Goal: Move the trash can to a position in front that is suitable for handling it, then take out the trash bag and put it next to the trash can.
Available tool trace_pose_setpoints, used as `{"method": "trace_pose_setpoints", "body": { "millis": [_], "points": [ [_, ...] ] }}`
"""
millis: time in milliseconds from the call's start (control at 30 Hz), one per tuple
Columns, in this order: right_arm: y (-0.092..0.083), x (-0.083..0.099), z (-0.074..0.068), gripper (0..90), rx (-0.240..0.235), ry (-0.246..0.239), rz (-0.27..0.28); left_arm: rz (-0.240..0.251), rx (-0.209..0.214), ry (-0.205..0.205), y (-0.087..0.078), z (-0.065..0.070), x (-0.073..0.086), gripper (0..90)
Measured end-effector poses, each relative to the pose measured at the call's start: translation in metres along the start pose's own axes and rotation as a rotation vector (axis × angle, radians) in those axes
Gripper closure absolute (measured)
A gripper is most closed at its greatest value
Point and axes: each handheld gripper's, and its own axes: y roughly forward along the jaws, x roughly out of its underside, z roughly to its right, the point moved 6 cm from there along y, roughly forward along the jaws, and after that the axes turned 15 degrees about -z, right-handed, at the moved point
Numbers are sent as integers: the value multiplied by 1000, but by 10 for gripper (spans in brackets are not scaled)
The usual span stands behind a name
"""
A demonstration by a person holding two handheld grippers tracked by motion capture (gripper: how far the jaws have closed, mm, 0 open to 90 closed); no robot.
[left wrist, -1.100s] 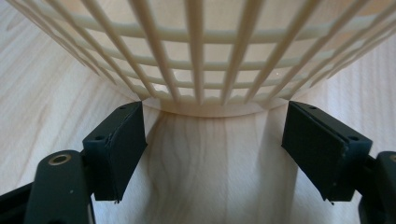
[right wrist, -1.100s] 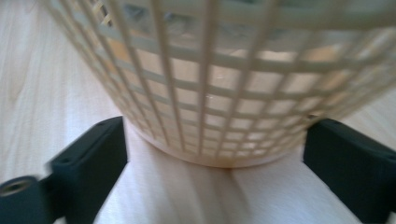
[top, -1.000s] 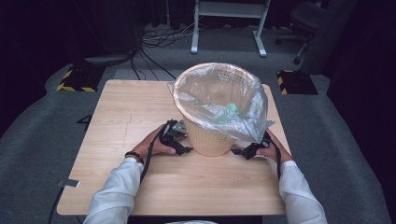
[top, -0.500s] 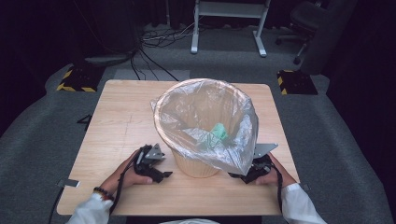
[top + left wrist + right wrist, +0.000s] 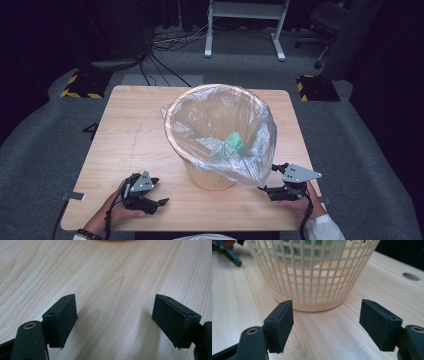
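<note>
Your left claw (image 5: 159, 192) and right claw (image 5: 266, 181) gape empty at the basket's (image 5: 210, 175) 8 and 4 o'clock on the bench (image 5: 130, 135).

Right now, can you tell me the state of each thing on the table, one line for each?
Cream plastic lattice basket: upright on the wooden table.
Clear plastic bag liner: open, folded over the basket rim, hanging low on the right side.
Green crumpled item: lying inside the liner.
Left hand-held gripper: open, empty.
Right hand-held gripper: open, empty, facing the basket base.
</note>
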Motion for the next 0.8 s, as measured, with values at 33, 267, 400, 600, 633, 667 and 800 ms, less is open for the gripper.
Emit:
{"method": "trace_pose_setpoints", "body": {
  "millis": [33,267,400,600,633,667,800],
  "points": [
    [-1,-1,-1,282,9,-5,9,-2,-2,0,0,0,0,200],
    [-12,-13,-2,317,100,-2,109,-4,-11,-12,2,-4,-3,191],
    [-16,-17,-4,342,150,-11,136,-2,-12,-21,3,-8,-5,191],
    [-32,-27,-8,400,232,-5,226,-4,-24,-20,4,-12,-8,190],
    [-35,-29,-9,407,240,-13,249,-5,-25,-20,4,-12,-8,191],
    [-38,-30,-9,422,256,-17,269,-5,-25,-21,4,-12,-8,191],
    [-43,-37,-10,430,339,-26,314,-5,-24,-25,4,-13,-8,190]
  ]
}}
